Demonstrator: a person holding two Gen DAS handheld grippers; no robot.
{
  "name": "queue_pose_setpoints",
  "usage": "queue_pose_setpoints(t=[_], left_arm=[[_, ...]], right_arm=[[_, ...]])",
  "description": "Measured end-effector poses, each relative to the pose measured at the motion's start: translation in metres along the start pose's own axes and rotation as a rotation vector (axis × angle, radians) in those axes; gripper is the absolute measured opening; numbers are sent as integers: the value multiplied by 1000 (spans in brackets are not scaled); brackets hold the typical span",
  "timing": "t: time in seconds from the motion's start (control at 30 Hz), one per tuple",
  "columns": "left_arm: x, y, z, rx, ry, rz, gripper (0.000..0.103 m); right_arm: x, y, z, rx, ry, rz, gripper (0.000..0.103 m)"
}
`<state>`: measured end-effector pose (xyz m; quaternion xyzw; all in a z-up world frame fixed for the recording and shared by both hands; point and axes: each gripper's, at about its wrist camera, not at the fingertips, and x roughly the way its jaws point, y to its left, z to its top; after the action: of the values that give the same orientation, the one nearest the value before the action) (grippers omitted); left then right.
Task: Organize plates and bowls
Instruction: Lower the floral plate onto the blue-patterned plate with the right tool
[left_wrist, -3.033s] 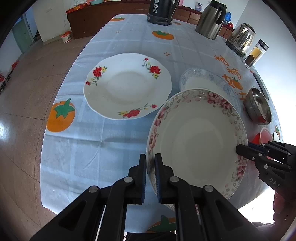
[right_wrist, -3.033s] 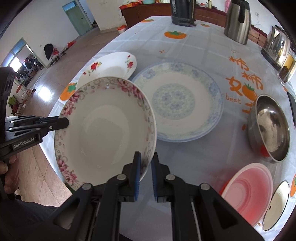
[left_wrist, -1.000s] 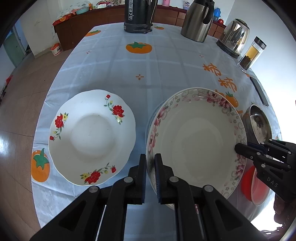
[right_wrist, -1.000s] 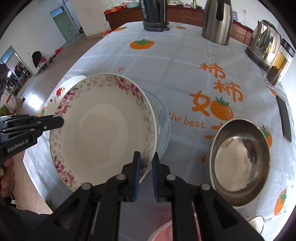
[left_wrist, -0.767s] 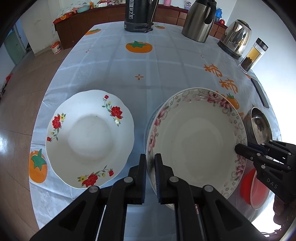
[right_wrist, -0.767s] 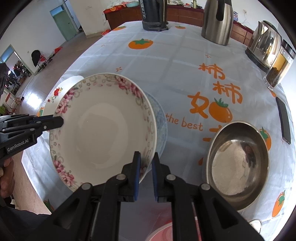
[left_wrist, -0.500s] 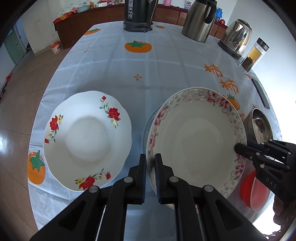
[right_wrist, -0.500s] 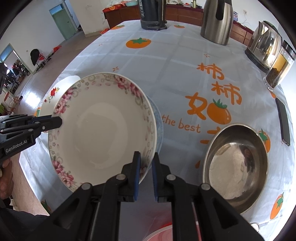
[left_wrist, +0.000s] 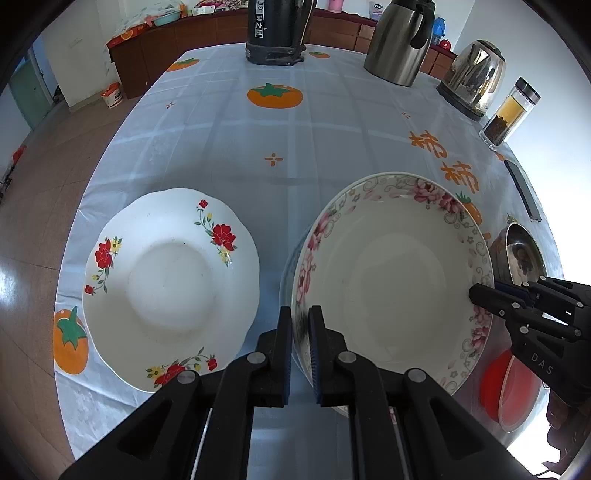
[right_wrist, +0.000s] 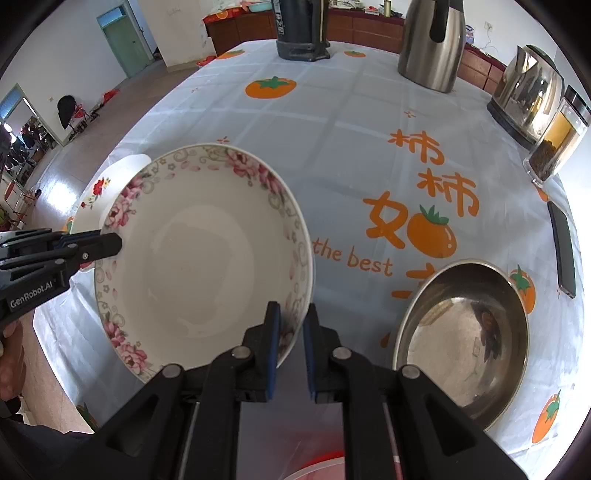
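Both grippers hold a white bowl with a pink-flower rim (left_wrist: 391, 280) over the table. My left gripper (left_wrist: 300, 317) is shut on its near-left rim. My right gripper (right_wrist: 291, 314) is shut on the opposite rim and shows in the left wrist view as black fingers (left_wrist: 480, 295). In the right wrist view the bowl (right_wrist: 203, 258) has the left gripper (right_wrist: 110, 245) at its left rim. A blue-patterned plate (left_wrist: 286, 273) lies under the bowl, only a sliver showing. A white plate with red flowers (left_wrist: 170, 284) lies to the left on the tablecloth.
A steel bowl (right_wrist: 461, 332) and a red plastic bowl (left_wrist: 506, 387) sit right of the held bowl. A black thermos (left_wrist: 275, 29), a steel jug (left_wrist: 399, 40), a kettle (left_wrist: 474, 77), a glass jar (left_wrist: 511, 110) and a phone (right_wrist: 563, 251) line the far and right edges.
The bowl, gripped at both rims, has drifted further over the blue plate, which now shows less. Both grips are unchanged.
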<state>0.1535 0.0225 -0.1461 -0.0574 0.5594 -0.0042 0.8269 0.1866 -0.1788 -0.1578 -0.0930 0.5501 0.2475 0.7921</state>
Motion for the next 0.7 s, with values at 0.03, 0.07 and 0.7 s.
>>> queue_pose_setpoints(t=[0.03, 0.07, 0.7], left_arm=[[0, 1, 0, -1, 1, -1, 9], [1, 0, 1, 0, 1, -1, 9], [11, 1, 2, -10, 24, -1, 9]], right_arm=[[0, 0, 0, 0, 0, -1, 12], [1, -1, 1, 0, 2, -2, 12], [13, -3, 11, -18, 30, -21, 12]])
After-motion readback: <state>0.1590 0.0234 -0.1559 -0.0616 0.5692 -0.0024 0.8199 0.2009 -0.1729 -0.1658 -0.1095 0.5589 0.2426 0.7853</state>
